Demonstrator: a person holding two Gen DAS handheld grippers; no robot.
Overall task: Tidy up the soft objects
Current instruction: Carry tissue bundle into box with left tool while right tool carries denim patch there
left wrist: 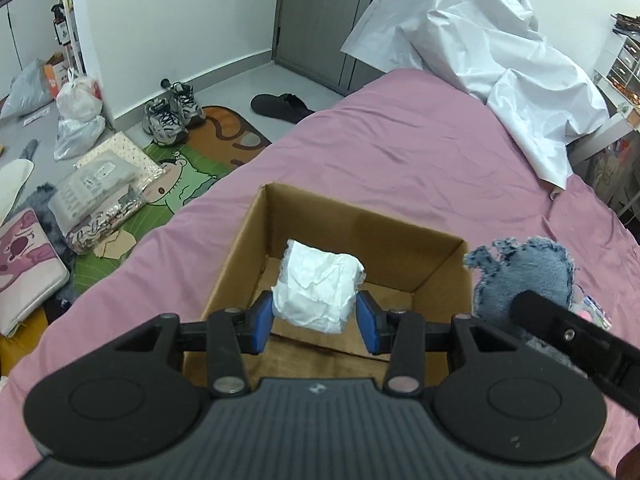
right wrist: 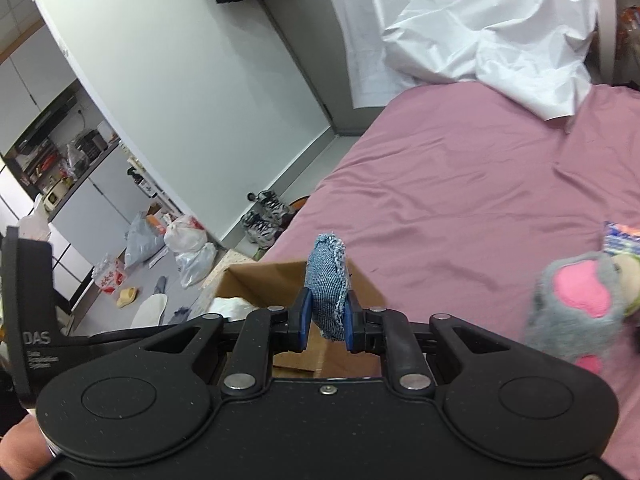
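Note:
An open cardboard box (left wrist: pixel 440 276) stands on the pink bed (left wrist: pixel 400 152). My left gripper (left wrist: pixel 316 316) is shut on a crumpled white soft bundle (left wrist: pixel 320 284) and holds it over the box's inside. My right gripper (right wrist: pixel 326 318) is shut on a frayed blue denim pad (right wrist: pixel 326 284), held edge-on above the box (right wrist: pixel 260 276) at its right side. The denim pad also shows in the left wrist view (left wrist: pixel 524 276), just right of the box. The white bundle shows in the right wrist view (right wrist: pixel 232 306) at the left.
A grey plush paw with pink pads (right wrist: pixel 576 300) and a colourful packet (right wrist: pixel 620 236) lie on the bed right of the box. A white sheet (left wrist: pixel 488 40) is heaped at the bed's far end. Shoes (left wrist: pixel 172 114), bags (left wrist: pixel 78 116) and a mat (left wrist: pixel 188 176) cover the floor at left.

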